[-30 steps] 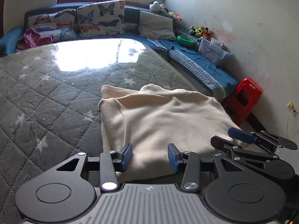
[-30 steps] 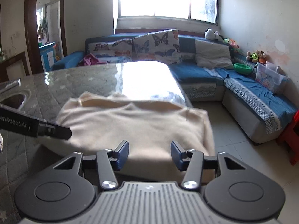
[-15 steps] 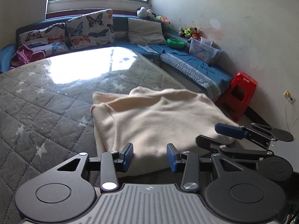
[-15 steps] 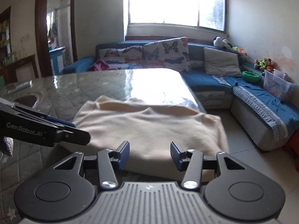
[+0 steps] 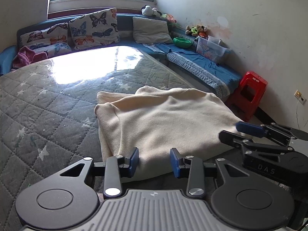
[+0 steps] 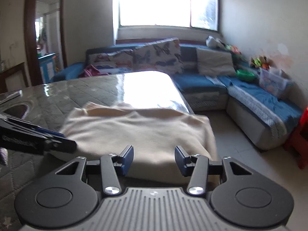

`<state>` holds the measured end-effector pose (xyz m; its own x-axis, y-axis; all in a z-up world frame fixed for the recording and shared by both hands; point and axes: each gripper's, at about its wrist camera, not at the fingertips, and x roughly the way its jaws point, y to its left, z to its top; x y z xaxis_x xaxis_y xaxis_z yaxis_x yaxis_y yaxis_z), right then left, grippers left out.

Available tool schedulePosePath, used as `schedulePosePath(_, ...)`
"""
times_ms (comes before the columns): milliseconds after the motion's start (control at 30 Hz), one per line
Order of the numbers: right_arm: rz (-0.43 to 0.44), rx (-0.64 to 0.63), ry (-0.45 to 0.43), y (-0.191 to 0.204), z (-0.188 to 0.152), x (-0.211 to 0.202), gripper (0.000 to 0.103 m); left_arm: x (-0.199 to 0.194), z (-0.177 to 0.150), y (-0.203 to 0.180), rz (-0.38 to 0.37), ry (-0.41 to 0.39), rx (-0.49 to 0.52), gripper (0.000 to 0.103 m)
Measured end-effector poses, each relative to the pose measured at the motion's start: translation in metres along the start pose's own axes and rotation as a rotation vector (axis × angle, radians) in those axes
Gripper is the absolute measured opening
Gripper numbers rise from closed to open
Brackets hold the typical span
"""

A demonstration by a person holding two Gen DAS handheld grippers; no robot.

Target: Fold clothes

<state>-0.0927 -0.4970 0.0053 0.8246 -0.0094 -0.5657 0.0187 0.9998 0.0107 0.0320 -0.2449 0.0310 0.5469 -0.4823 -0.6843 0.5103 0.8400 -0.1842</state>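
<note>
A cream knit garment (image 5: 163, 123) lies folded into a rough rectangle on the grey quilted table (image 5: 48, 100), close to the table's right edge. My left gripper (image 5: 154, 161) is open just short of its near hem, nothing between its blue pads. My right gripper (image 6: 153, 160) is also open, held before the same garment (image 6: 138, 132) near its right front corner. Each gripper shows in the other's view: the right one (image 5: 248, 132) at the right of the left wrist view, the left one (image 6: 38, 138) at the left of the right wrist view.
A blue corner sofa (image 5: 194, 65) with butterfly cushions (image 5: 92, 28) runs behind and right of the table. A red plastic stool (image 5: 248, 94) stands on the floor at the right. A pink cloth (image 5: 25, 57) lies on the sofa's left end. Bare floor (image 6: 236, 150) separates table and sofa.
Both grippers have drawn back and risen a little from the garment, staying open. The garment lies as before.
</note>
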Motion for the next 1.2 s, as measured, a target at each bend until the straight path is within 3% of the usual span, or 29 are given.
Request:
schedulePosePath(167, -0.001, 0.000, 0.009, -0.005, -0.006, 0.001, 0.040, -0.003, 0.006, -0.006, 0.003, -0.015, -0.003, 0.038)
schedulePosePath(267, -0.012, 0.021, -0.016, -0.008, 0.000, -0.004, 0.038, 0.000, 0.010, -0.012, 0.021, -0.018, 0.013, 0.030)
schedulePosePath(367, -0.032, 0.014, 0.027, -0.010, -0.003, 0.005, 0.038, 0.009, 0.008, -0.016, 0.036, 0.005, 0.032, 0.030)
schedulePosePath(533, -0.028, -0.005, 0.014, -0.007, -0.001, 0.000, 0.039, 0.008, 0.005, -0.015, 0.040, 0.007, 0.023, 0.033)
schedulePosePath(633, -0.010, 0.002, 0.011, -0.005, 0.000, -0.008, 0.041, 0.002, 0.006, -0.013, 0.026, 0.002, 0.004, 0.045)
schedulePosePath(733, -0.006, 0.000, 0.008, -0.001, -0.003, -0.014, 0.057, -0.005, 0.003, -0.013, 0.025, -0.008, 0.002, 0.052)
schedulePosePath(833, -0.002, 0.009, 0.014, 0.002, -0.007, -0.018, 0.058, -0.011, -0.002, -0.014, 0.033, -0.014, 0.011, 0.063)
schedulePosePath(1000, 0.003, 0.010, 0.021, 0.008, -0.014, -0.026, 0.075, -0.024, -0.010, -0.014, 0.035, -0.033, 0.012, 0.081)
schedulePosePath(1067, 0.004, 0.003, 0.020, 0.012, -0.016, -0.030, 0.089, -0.030, -0.014, -0.013, 0.037, -0.042, 0.012, 0.087)
schedulePosePath(1200, -0.002, -0.003, 0.018, 0.020, -0.020, -0.036, 0.094, -0.041, -0.021, -0.010, 0.044, -0.059, 0.011, 0.096)
